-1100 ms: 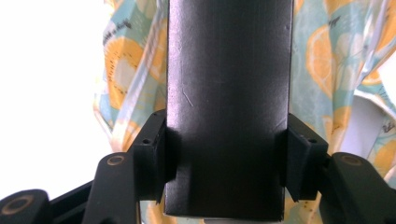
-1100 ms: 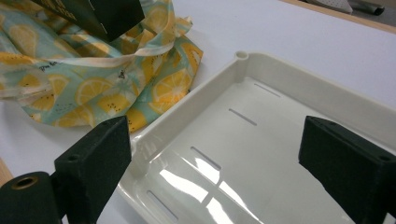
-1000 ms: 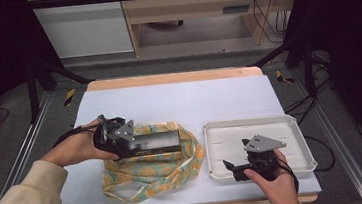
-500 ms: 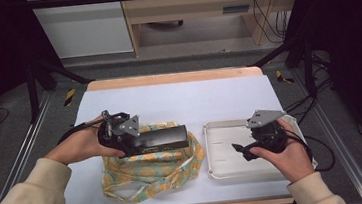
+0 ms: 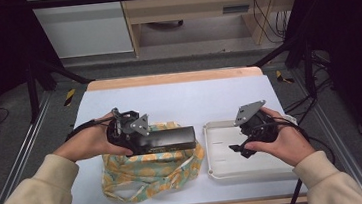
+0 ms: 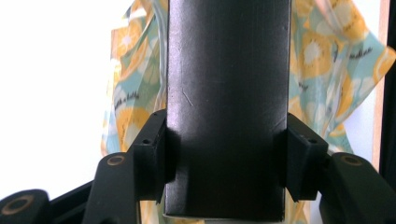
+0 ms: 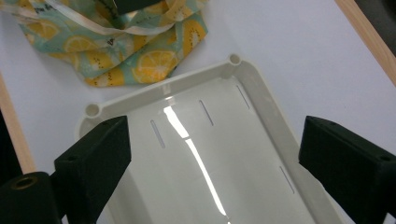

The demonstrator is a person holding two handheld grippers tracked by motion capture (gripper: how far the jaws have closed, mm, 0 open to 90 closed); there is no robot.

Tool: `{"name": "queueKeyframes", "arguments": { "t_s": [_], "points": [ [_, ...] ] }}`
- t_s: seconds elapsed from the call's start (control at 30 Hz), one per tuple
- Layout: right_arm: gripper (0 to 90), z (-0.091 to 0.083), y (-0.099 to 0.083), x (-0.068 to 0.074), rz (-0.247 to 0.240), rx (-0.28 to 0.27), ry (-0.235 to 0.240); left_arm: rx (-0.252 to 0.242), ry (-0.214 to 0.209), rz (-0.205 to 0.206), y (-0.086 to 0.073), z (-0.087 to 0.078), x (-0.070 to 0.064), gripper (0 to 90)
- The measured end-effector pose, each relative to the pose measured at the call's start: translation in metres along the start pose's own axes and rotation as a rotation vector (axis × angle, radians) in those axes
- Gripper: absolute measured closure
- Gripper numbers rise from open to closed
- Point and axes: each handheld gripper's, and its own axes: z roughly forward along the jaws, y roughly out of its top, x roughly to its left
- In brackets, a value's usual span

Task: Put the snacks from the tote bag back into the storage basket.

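A long black box (image 5: pixel 170 139) is held level over a fruit-printed cloth bag (image 5: pixel 150 171), with my left gripper (image 5: pixel 144 142) shut on its left end. In the left gripper view the box (image 6: pixel 226 84) runs up between the two jaws of the left gripper (image 6: pixel 226 156), which press on both its sides, and the bag (image 6: pixel 133 93) lies beneath. My right gripper (image 5: pixel 239 149) hovers over the left part of a white tray (image 5: pixel 216 171). It stands wide open (image 7: pixel 215 158) above the bare tray (image 7: pixel 159 88). The bag's corner (image 7: pixel 140 65) lies just beyond the tray.
The white tabletop (image 5: pixel 193 98) has a wooden strip (image 5: pixel 171 78) along its far edge. Dark frame posts and cables stand to both sides of the table. Past the tray, the wooden edge (image 7: pixel 369 32) runs close by.
The right gripper has risen from the tray's near edge and moved toward its far left part. The left gripper has raised the black box a little more out of the bag.
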Motion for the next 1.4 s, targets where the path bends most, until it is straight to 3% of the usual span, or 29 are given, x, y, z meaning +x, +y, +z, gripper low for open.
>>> {"name": "queueKeyframes", "arguments": {
  "t_s": [0.3,0.7,1.4],
  "points": [
    [10.0,0.0,0.012,0.003,-0.06,0.04,0.049,0.018,-0.015,0.013,0.02,0.01,-0.004,42.8],
    [9.3,-0.001,0.021,0.008,-0.107,0.022,0.1,0.02,-0.031,0.023,0.039,0.016,-0.006,42.8],
    [10.5,0.012,0.039,0.019,-0.175,0.071,0.158,0.017,-0.046,0.042,0.053,0.023,-0.009,42.8]
  ]
}}
